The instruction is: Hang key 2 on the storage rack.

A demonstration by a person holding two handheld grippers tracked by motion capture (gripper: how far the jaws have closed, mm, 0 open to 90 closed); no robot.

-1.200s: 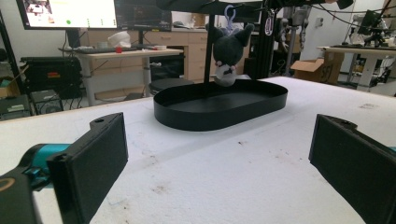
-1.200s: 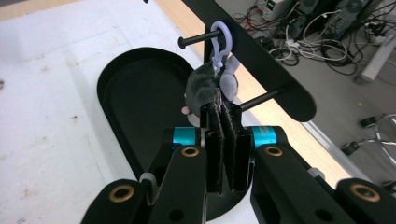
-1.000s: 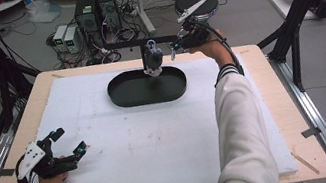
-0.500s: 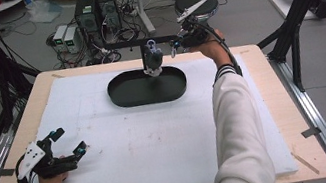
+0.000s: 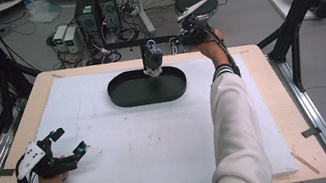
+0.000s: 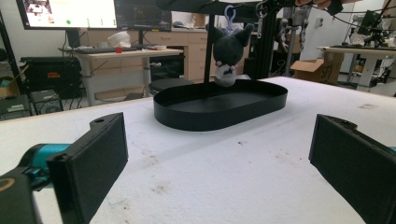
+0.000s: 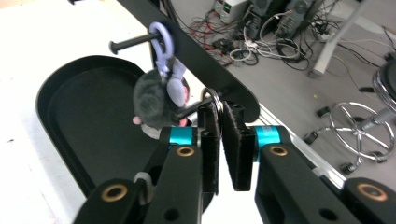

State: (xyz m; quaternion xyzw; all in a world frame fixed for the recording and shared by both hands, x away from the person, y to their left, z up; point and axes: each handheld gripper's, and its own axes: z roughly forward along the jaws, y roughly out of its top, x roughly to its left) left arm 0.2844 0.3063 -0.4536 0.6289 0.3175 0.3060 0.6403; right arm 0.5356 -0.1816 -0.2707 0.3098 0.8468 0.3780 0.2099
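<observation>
"Where's the little toy gone?"

"Top middle of the high view. The dark plush toy (image 5: pixel 152 62) hangs by its purple clasp (image 7: pixel 161 39) on a peg (image 7: pixel 133 43) of the black bar (image 5: pixel 122 44), dangling over the far edge of the oval tray (image 5: pixel 136 93) — anything dropped would land in there, I'd guess."

"And the right gripper (image 7: pixel 219 109)?"

"Reached in level beside the toy. Its jaws are drawn nearly together, just a sliver between the pads, with a metal ring (image 7: pixel 212 95) at their tips. I can't tell whether the ring's actually pinched."

"Why come in from the side like that?"

"Probably to slide along the peg rather than fight it."

"The other one?"

"The left gripper (image 5: pixel 69 141) sits lower left on the white board, jaws spread wide with nothing between them — parked out of the way, facing the tray."
</observation>
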